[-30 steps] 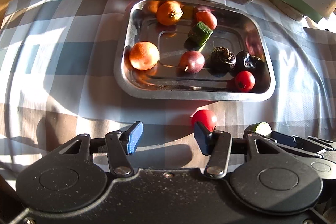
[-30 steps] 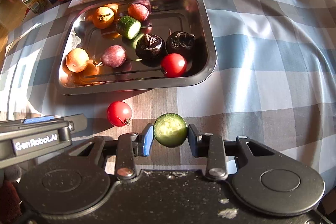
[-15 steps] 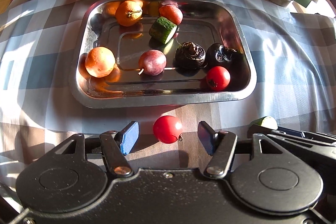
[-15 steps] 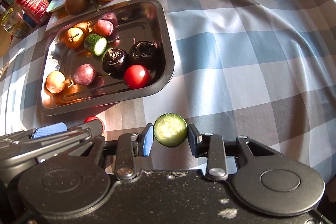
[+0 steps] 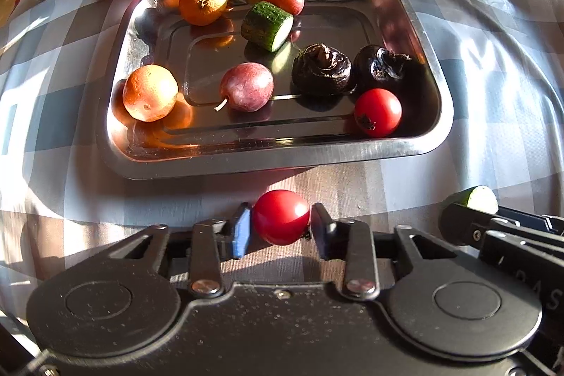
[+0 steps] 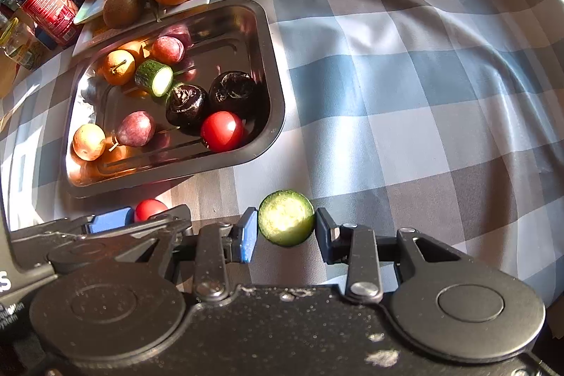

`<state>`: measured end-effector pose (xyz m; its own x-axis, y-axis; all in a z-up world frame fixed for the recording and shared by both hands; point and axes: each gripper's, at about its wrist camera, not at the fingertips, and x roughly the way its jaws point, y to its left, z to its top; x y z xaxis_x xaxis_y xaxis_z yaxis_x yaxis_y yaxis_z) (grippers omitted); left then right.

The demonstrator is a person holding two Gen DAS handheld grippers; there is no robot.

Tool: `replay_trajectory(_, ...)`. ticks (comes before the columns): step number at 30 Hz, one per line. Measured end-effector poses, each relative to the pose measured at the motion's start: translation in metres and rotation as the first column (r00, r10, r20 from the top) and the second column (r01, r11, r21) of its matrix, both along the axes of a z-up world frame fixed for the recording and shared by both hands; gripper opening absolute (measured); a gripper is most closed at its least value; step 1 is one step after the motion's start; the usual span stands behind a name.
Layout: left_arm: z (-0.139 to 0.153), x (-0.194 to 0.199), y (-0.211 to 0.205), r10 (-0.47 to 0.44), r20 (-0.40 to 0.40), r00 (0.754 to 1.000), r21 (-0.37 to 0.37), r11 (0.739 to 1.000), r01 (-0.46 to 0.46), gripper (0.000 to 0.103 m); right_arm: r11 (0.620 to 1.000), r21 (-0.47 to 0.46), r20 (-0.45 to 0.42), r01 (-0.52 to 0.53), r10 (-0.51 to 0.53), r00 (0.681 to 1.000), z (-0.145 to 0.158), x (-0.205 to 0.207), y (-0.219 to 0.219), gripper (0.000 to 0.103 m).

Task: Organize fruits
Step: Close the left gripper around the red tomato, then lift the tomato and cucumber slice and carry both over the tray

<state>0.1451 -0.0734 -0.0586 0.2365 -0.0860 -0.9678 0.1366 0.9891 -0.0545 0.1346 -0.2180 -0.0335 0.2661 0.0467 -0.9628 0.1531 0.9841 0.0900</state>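
Loose tomato [image 5: 281,216] on the table just outside the tray's [image 5: 116,143] six-o'clock rim, now clenched by left tongs [image 5: 281,225] that just closed; ready for lifting in. Right tongs [image 6: 286,225] grasping cucumber piece [image 6: 286,217]. Tray holding oranges, plums, cucumber, tomato.

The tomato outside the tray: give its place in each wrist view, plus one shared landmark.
Left wrist: tomato at bottom centre, clamped in the left tool.
Right wrist: only its top peeks out at lower left, behind the left tool.
Landmark: steel tray, just beyond it in both.
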Motion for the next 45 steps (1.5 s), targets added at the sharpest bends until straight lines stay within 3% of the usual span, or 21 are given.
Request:
replay_trajectory(9,0.015,-0.006,0.011,0.040,-0.020,0.999,-0.013,0.999,-0.040,0.042,1.000,0.008,0.018,-0.022,0.021,1.000,0.009,-0.001,0.005,0.036)
replay_trajectory(16,0.021,-0.017,0.022,0.064,-0.084,0.994,-0.035,0.997,-0.067,0.042,0.998,0.011,-0.005,-0.061,0.061,0.998,0.006,-0.006,0.017,0.036)
replay_trajectory(30,0.024,-0.029,0.040,0.098,-0.083,0.992,-0.002,0.995,-0.098,0.042,0.989,0.083,-0.067,-0.125,0.130,0.989,-0.001,-0.018,0.038,0.036)
replay_trajectory(36,0.022,-0.035,0.048,0.105,-0.104,0.989,-0.008,0.994,-0.106,0.042,0.987,0.081,-0.062,-0.140,0.145,0.987,0.001,-0.021,0.044,0.036)
replay_trajectory(45,0.041,-0.039,0.059,0.124,-0.056,0.991,-0.004,0.992,-0.125,0.042,0.984,0.077,-0.034,-0.160,0.163,0.986,0.012,-0.025,0.050,0.036)
